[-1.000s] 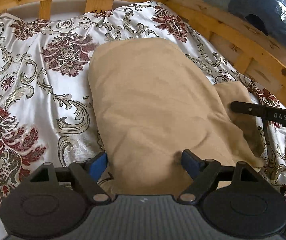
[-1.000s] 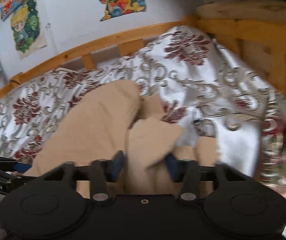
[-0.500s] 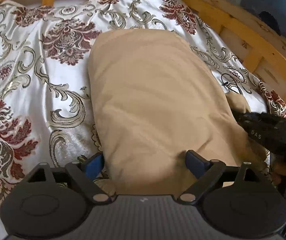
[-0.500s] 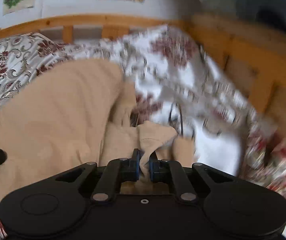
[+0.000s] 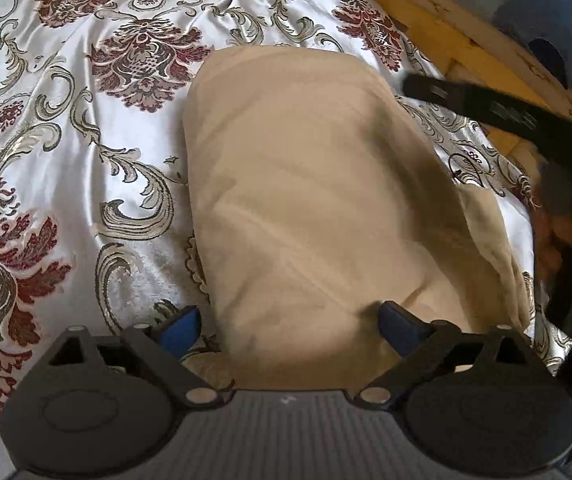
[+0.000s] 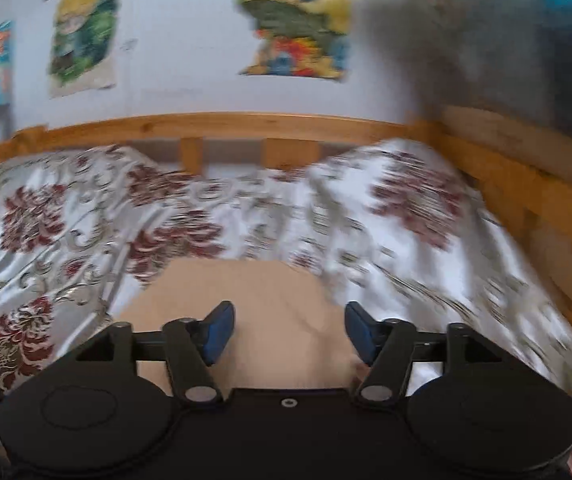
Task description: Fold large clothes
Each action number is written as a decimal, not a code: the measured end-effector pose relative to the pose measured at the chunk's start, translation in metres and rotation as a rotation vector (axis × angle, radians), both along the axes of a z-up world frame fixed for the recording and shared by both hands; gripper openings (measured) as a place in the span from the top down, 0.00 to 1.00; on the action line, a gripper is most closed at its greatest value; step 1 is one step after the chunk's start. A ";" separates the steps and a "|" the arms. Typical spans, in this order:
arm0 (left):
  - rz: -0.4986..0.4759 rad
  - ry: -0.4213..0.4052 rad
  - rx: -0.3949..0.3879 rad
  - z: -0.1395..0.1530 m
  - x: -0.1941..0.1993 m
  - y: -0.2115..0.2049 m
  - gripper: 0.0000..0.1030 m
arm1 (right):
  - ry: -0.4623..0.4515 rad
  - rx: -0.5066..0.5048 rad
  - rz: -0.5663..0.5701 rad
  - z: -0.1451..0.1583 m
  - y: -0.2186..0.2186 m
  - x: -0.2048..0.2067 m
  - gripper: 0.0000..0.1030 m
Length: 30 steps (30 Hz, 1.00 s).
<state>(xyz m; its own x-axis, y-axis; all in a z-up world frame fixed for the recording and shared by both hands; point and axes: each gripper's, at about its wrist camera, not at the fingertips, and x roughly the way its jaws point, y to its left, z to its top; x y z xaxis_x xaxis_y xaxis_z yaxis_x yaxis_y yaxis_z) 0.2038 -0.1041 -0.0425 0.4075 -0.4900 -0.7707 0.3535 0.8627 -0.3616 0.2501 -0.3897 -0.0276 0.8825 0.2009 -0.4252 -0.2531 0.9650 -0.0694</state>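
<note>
A tan garment (image 5: 306, 200) lies folded in a long pad on the floral bedspread (image 5: 66, 160). My left gripper (image 5: 290, 324) hovers at its near end. Its jaws are opening wide, the blue pads stand on either side of the cloth, and they do not press on it. The right gripper (image 5: 486, 108) shows as a blurred black bar above the garment's far right edge, with a hand (image 5: 554, 236) behind it. In the right wrist view my right gripper (image 6: 289, 332) is opening over the tan garment (image 6: 246, 292), with nothing pinched between its pads.
A wooden bed frame (image 5: 438, 32) rails the bed along the back and the right side. A clear bag (image 5: 558, 12) of dark and blue things rests behind the right rail. Colourful posters (image 6: 294, 20) hang on the wall above the wooden bed frame (image 6: 246, 124).
The right gripper let go of the tan fold it pinched and rose and swung over the garment. The left jaws spread wider; the left hand barely moved.
</note>
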 end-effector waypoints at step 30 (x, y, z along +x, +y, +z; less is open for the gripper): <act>0.011 0.076 -0.071 -0.019 0.014 0.000 0.00 | 0.119 -0.141 -0.119 -0.070 -0.032 -0.061 0.28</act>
<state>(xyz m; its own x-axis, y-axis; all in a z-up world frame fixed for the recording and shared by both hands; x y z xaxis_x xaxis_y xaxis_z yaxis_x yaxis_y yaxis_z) 0.2181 -0.1045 -0.0617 0.3552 -0.5400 -0.7631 0.3131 0.8379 -0.4472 0.1894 -0.4222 -0.0974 0.8382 0.0291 -0.5446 -0.1521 0.9714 -0.1823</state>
